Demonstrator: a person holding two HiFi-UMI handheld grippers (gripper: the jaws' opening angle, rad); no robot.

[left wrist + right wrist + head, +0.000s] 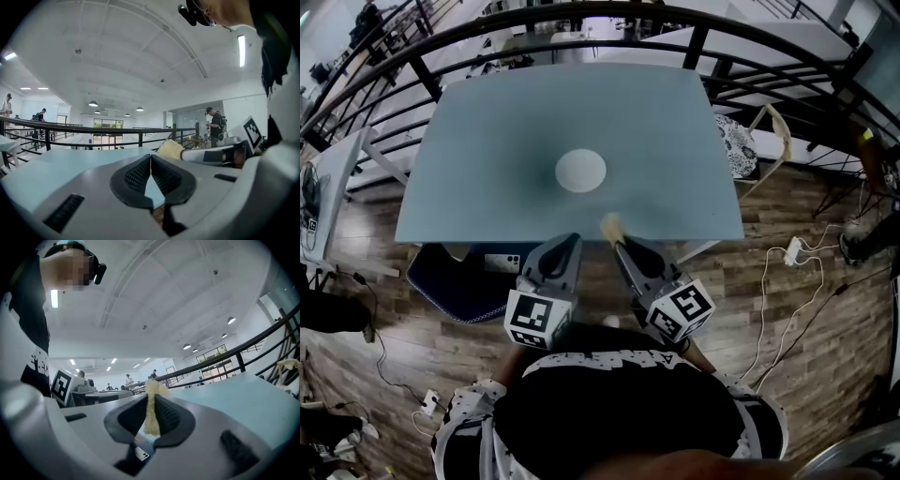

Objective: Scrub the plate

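Observation:
A small white plate (581,172) lies flat near the middle of the pale blue table (487,141). My right gripper (617,239) hovers at the table's near edge, shut on a yellowish sponge (610,226) that pokes out past its tips; the sponge (151,409) fills the gap between its pads. To its left my left gripper (568,241) is shut with nothing in it, its pads (140,174) pressed together. In the left gripper view the sponge (170,149) and right gripper show to the right. Both grippers are short of the plate.
A black curved railing (609,19) runs behind the table. A white chair (761,141) stands at the table's right side. Dark blue cushion (455,281) lies on the wooden floor under the near edge. Cables and a power strip (792,251) lie at right.

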